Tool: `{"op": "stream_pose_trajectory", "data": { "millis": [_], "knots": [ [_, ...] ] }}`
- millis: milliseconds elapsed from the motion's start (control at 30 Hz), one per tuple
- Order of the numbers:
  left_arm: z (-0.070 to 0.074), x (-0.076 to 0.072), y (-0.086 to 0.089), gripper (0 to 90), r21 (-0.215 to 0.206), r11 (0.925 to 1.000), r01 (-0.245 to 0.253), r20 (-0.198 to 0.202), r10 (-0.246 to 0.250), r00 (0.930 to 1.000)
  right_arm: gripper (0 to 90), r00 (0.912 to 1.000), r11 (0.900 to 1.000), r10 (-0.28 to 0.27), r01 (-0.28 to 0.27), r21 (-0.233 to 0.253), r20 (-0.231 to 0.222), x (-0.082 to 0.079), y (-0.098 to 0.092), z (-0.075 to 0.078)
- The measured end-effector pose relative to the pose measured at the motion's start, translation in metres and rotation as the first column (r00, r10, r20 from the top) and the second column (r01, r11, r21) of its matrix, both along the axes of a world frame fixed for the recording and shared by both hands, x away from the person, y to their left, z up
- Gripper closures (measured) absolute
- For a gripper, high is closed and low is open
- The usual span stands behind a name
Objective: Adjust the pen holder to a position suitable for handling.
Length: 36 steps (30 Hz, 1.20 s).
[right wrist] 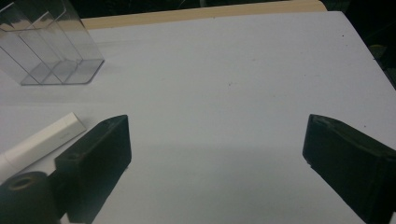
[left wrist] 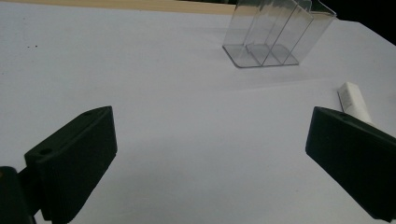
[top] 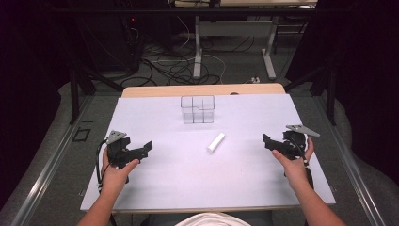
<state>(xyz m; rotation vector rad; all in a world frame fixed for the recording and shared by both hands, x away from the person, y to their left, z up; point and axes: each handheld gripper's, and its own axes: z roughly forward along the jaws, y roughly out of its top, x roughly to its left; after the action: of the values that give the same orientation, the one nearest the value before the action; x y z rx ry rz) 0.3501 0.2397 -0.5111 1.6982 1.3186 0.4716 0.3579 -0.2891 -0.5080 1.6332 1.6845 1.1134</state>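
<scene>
A clear plastic organiser [top: 197, 109] with several compartments stands upright near the back middle of the white table [top: 155, 179]. A white tube [top: 216, 142] lies flat in front of it, slightly to the right. My left gripper [top: 144, 149] rests at the table's left side, held by a hand, jaws wide open with nothing between them. My right gripper [top: 269, 141] sits at the right side, also open and holding nothing. In the left gripper view the organiser [left wrist: 275, 35] is ahead and the tube [left wrist: 355, 103] lies by the right jaw. In the right gripper view the tube [right wrist: 39, 140] lies beside the left jaw, the organiser [right wrist: 46, 46] beyond.
The table's wooden back edge [top: 202, 89] shows past the white surface. Beyond it, cables [top: 179, 66] and desk legs [top: 197, 47] cover the floor. Dark frame posts [top: 74, 89] stand on both sides.
</scene>
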Motion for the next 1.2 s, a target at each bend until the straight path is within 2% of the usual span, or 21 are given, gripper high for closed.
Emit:
{"op": "stream_pose_trajectory", "data": {
  "millis": [100, 133, 300, 433, 600, 733, 867, 900, 1200],
  "knots": [
    [0.001, 0.0, 0.0, 2.0, 0.0, 1.0, -0.004, 0.002, 0.004, 1.0, 11.0, 0.9999, 1.0, 0.009, -0.009, -0.011, -0.007, 0.001, 0.0, 0.0],
    [0.001, 0.0, 0.0, 2.4, -0.004, 1.0, -0.007, -0.003, 0.007, 1.0, 15.1, 0.9999, 1.0, 0.01, -0.01, -0.003, -0.004, 0.001, 0.001, -0.001],
    [-0.001, 0.0, 0.0, 2.5, -0.009, 0.9999, -0.006, -0.008, 0.006, 0.9999, 15.2, 0.9994, 0.999, 0.034, -0.034, 0.008, -0.004, 0.003, 0.004, 0.001],
    [0.0, -0.001, 0.002, 3.0, -0.014, 0.9997, -0.018, -0.009, 0.018, 0.9998, 17.1, 0.9972, 0.997, 0.071, -0.071, 0.031, -0.021, 0.01, 0.012, 0.009],
    [0.001, -0.001, 0.003, 3.3, -0.011, 0.9998, -0.016, -0.007, 0.016, 0.9998, 17.4, 0.9966, 0.996, 0.082, -0.081, 0.022, -0.015, 0.016, 0.019, 0.016],
    [0.001, -0.002, 0.003, 3.6, -0.01, 0.9998, -0.018, -0.007, 0.018, 0.9998, 18.1, 0.9961, 0.995, 0.085, -0.084, 0.049, -0.02, 0.024, 0.027, 0.024],
    [0.001, -0.002, 0.002, 3.8, -0.008, 0.9998, -0.016, -0.012, 0.016, 0.9998, 19.0, 0.9935, 0.993, 0.112, -0.111, 0.045, -0.022, 0.034, 0.039, 0.032],
    [0.0, -0.002, 0.001, 3.9, -0.009, 0.9998, -0.017, -0.008, 0.017, 0.9998, 20.0, 0.9908, 0.991, 0.134, -0.133, 0.021, -0.019, 0.039, 0.045, 0.036],
    [0.001, -0.002, 0.001, 4.2, -0.006, 0.9999, -0.009, -0.008, 0.009, 0.9999, 25.7, 0.9843, 0.984, 0.176, -0.176, -0.015, -0.016, 0.056, 0.07, 0.056]
  ]
}}
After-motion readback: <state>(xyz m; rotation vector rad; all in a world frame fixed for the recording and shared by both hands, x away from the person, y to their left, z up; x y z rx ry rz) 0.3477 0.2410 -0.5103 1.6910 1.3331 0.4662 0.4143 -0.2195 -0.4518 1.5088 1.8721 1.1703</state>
